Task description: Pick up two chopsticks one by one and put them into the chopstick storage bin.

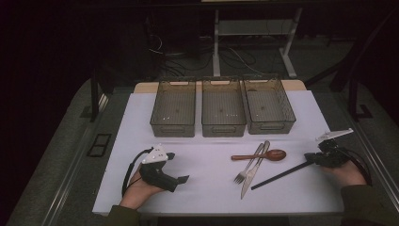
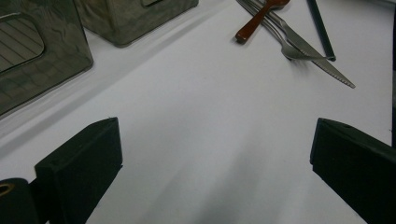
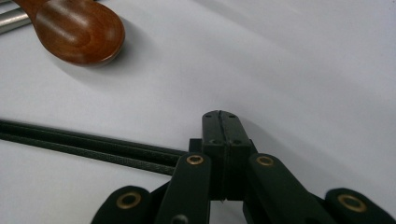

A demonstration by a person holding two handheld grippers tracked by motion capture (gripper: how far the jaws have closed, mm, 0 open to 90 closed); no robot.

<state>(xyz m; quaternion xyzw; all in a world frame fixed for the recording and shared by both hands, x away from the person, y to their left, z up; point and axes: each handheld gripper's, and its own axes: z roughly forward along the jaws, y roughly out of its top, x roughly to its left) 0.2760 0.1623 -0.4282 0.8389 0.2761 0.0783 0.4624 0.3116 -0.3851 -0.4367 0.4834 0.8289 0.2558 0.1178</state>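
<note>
A wooden spoon [image 1: 263,155], a fork [image 1: 247,169], a knife [image 1: 251,178] and a pair of black chopsticks [image 1: 280,175] lie together on the white table right of centre. My right gripper [image 1: 310,159] rests at the chopsticks' far right end. In the right gripper view it [image 3: 222,119] is shut with nothing between its tips. The chopsticks [image 3: 84,142] run under its linkage, and the spoon bowl [image 3: 74,30] lies beyond. My left gripper [image 1: 179,167] lies open at the left. In the left gripper view it [image 2: 217,140] has bare table between its jaws.
Three grey see-through bins [image 1: 173,108] [image 1: 223,110] [image 1: 269,106] stand side by side along the back of the table. Two of them [image 2: 28,60] [image 2: 135,16] show at the top left of the left gripper view, with the knife [image 2: 327,70] and spoon [image 2: 254,21] top right.
</note>
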